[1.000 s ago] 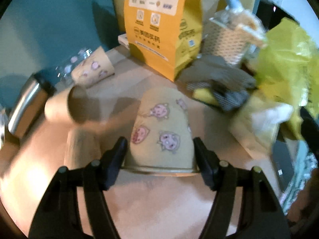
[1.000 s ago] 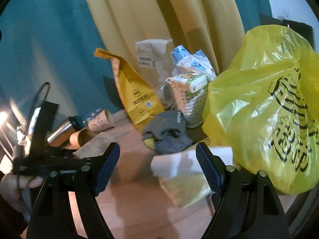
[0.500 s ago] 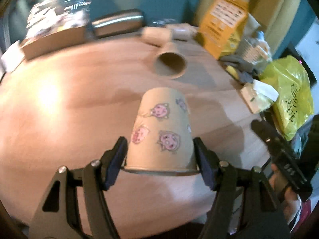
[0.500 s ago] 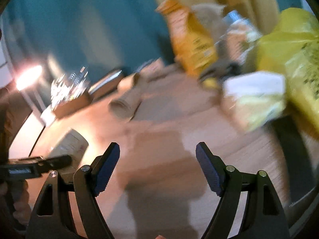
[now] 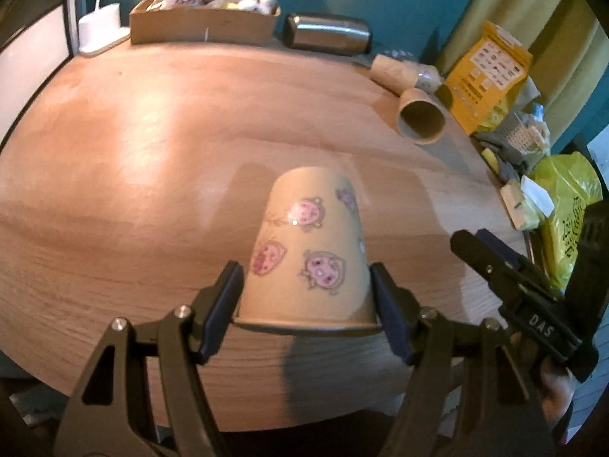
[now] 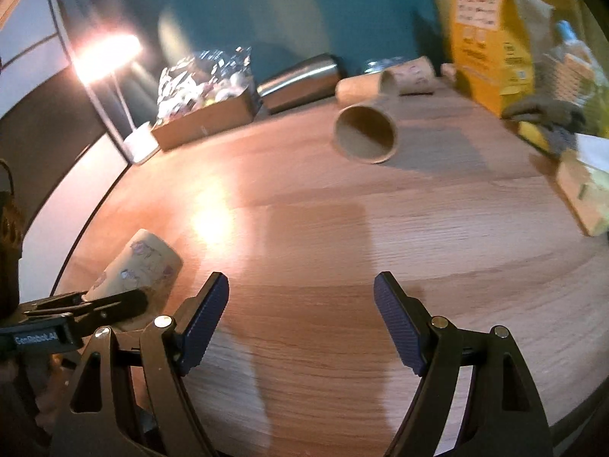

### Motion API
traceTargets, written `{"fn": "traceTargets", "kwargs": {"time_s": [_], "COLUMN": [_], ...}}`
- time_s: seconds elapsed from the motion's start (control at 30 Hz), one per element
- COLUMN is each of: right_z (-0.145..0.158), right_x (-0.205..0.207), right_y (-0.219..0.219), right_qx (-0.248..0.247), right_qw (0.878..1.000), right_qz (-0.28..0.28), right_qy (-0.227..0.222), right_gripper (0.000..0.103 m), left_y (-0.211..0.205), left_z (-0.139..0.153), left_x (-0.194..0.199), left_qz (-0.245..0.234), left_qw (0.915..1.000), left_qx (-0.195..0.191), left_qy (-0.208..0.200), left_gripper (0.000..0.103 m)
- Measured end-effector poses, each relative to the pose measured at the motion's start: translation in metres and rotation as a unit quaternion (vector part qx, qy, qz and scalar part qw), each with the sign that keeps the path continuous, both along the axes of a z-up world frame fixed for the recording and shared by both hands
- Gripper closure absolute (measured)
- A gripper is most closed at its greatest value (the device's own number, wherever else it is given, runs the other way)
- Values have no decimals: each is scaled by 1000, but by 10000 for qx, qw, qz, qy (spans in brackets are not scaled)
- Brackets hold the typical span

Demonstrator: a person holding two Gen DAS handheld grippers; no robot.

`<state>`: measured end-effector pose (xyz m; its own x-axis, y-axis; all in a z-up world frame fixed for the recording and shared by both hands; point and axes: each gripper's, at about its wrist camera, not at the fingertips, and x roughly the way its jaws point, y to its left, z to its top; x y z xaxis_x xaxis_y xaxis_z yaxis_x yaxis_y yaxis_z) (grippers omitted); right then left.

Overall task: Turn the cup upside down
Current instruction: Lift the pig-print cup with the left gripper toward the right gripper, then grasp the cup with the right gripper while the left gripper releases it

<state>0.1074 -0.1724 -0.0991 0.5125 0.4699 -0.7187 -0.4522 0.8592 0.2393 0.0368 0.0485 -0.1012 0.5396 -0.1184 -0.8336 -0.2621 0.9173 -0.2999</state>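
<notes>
My left gripper [image 5: 306, 301] is shut on a beige paper cup [image 5: 310, 251] printed with pink pig faces. It grips the cup near the rim, with the closed bottom pointing away over the wooden table [image 5: 152, 160]. In the right wrist view the same cup [image 6: 139, 268] shows at the lower left, held in the left gripper [image 6: 82, 310] near the table's left edge. My right gripper [image 6: 300, 314] is open and empty above the near part of the table. It also shows at the right of the left wrist view [image 5: 521, 289].
A plain paper cup [image 6: 367, 133] lies on its side with its mouth toward me; more cups [image 6: 409, 74] lie behind it. A steel flask [image 6: 300, 80], a cardboard tray of wrapped snacks [image 6: 207, 110], a yellow paper bag [image 6: 487, 30], a basket and gloves [image 6: 548, 114] line the far and right edges.
The left gripper has carried the pig cup back from the cluttered far side to the near part of the table. The right gripper has swung left and down over the table.
</notes>
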Motion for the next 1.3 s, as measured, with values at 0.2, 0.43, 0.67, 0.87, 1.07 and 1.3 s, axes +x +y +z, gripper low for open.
{"fn": "traceTargets", "kwargs": {"time_s": [0.2, 0.43, 0.67, 0.87, 1.07, 1.3], "right_z": [0, 1, 8, 11, -7, -13], "right_x": [-1, -1, 2, 16, 40, 52], "right_y": [26, 38, 51, 79, 114, 141], "right_qx": [-143, -224, -203, -92, -194, -509], "right_qw": [9998, 9996, 9990, 9930, 9770, 9647], "right_qz": [168, 187, 352, 823, 1176, 1315], "right_qy": [2, 16, 180, 836, 1767, 2224], "right_gripper": [22, 22, 22, 22, 22, 22], "left_y": [10, 11, 18, 31, 60, 89], "left_z": [-10, -12, 1, 13, 14, -1], "left_x": [1, 1, -11, -24, -44, -48], "left_qz": [-57, -122, -164, -136, 79, 245], "left_qw": [9999, 9998, 9998, 9996, 9990, 9989], "left_qx": [-108, 32, -138, -75, 74, -96], "left_qy": [104, 170, -45, -245, -432, -383], "left_gripper": [33, 27, 11, 11, 11, 11]}}
